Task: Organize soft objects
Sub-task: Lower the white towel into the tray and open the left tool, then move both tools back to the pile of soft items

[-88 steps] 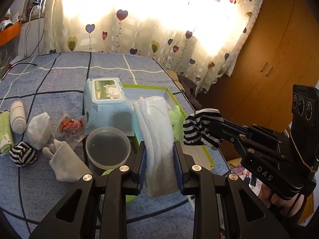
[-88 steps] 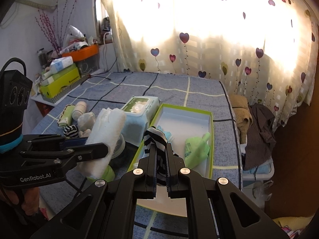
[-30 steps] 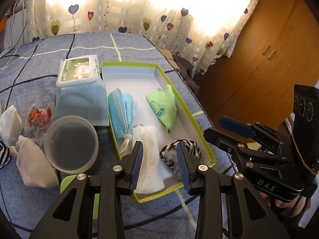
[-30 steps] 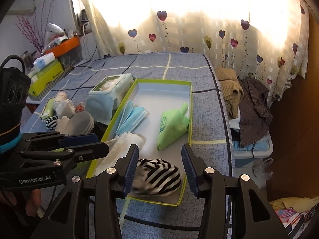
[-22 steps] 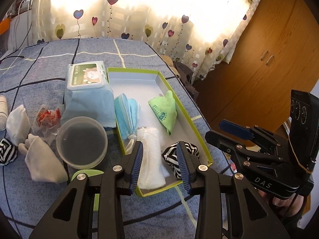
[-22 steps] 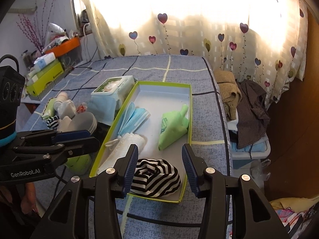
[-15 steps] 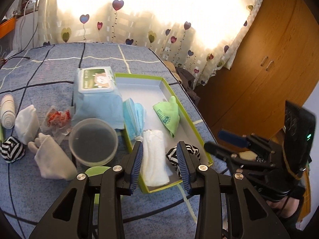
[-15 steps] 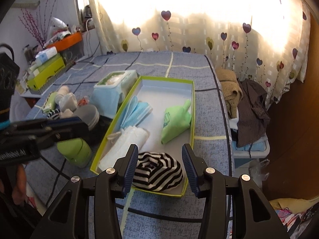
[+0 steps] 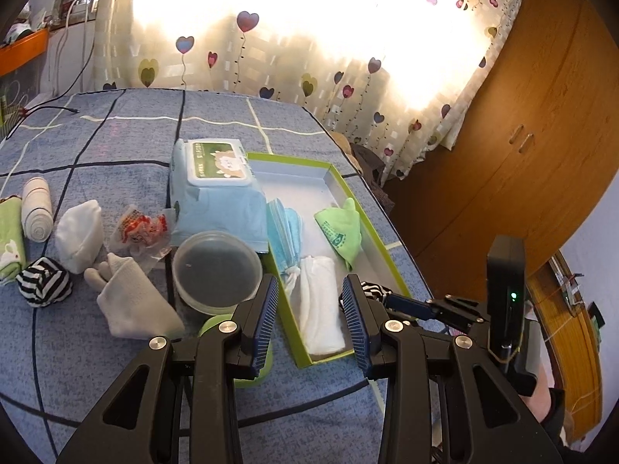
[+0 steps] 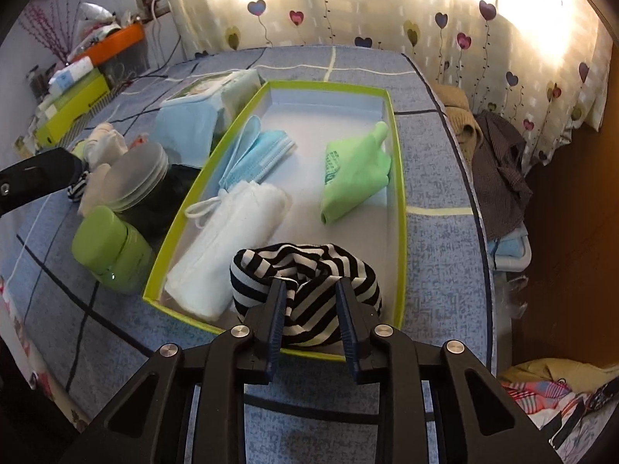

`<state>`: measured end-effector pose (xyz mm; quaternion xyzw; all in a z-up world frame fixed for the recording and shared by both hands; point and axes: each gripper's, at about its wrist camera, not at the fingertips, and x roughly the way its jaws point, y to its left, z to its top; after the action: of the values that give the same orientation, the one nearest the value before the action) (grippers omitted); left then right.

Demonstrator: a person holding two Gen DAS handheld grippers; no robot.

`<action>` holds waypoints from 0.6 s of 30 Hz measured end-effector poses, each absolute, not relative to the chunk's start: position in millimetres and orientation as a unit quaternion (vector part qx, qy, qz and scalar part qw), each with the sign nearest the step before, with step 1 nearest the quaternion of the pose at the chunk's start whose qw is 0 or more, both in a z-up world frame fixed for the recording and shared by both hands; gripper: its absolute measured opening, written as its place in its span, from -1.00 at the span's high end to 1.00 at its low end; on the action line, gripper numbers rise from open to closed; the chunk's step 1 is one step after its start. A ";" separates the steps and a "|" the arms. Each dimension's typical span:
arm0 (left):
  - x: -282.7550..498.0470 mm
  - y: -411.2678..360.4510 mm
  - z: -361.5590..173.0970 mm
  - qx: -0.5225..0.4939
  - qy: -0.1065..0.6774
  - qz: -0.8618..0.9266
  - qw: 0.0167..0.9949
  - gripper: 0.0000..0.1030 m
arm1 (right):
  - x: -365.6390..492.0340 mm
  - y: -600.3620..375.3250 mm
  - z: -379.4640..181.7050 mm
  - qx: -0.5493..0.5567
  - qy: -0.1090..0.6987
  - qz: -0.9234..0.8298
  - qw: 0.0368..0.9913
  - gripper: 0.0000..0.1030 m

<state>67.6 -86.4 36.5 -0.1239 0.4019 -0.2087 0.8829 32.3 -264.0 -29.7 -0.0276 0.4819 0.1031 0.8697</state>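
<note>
A green-rimmed tray (image 10: 400, 178) holds blue face masks (image 10: 259, 154), a green cloth (image 10: 354, 170), a folded white cloth (image 10: 232, 239) and a black-and-white striped sock bundle (image 10: 309, 266) at its near end. My right gripper (image 10: 311, 309) is low over that end, its jaws closing, and both pads touch the striped bundle between them. My left gripper (image 9: 309, 323) hovers open and empty above the tray's near corner (image 9: 305, 359). Left of the tray lie a second striped bundle (image 9: 44, 286), two white socks (image 9: 79, 232), a rolled bandage (image 9: 36, 208) and a green towel (image 9: 9, 232).
A wipes pack (image 9: 216, 189) stands against the tray's left side. Nearer me are a round lidded plastic tub (image 9: 216, 270), a snack packet (image 9: 141, 230) and a green bottle (image 10: 112, 251). Clothes are piled past the table's right edge (image 10: 499, 154).
My right gripper sank onto the striped bundle in the tray and its jaws narrowed around it. My left gripper drew back and up, bringing more of the table's left side into view.
</note>
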 end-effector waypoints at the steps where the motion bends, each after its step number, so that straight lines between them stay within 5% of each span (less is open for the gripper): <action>1: 67.0 -85.3 36.7 -0.124 0.401 -0.205 0.884 0.29 | 33.7 -263.4 -28.2 -0.028 0.479 0.102 0.871 0.51; 10: 64.6 -68.4 36.9 -0.134 0.391 -0.178 0.893 0.29 | 21.7 -257.5 6.5 -0.024 0.439 0.110 0.891 0.50; 14: 61.9 -62.5 35.9 -0.139 0.391 -0.176 0.893 0.29 | 13.9 -253.4 24.7 -0.020 0.417 0.115 0.901 0.17; 18: 57.7 -56.5 35.1 -0.141 0.391 -0.172 0.893 0.29 | 6.9 -246.0 37.2 -0.025 0.403 0.124 0.906 0.17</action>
<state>57.7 -56.5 35.1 -0.1413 0.3914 -0.1720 0.8929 6.9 -246.0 37.2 -0.0252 0.4030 0.1242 0.9064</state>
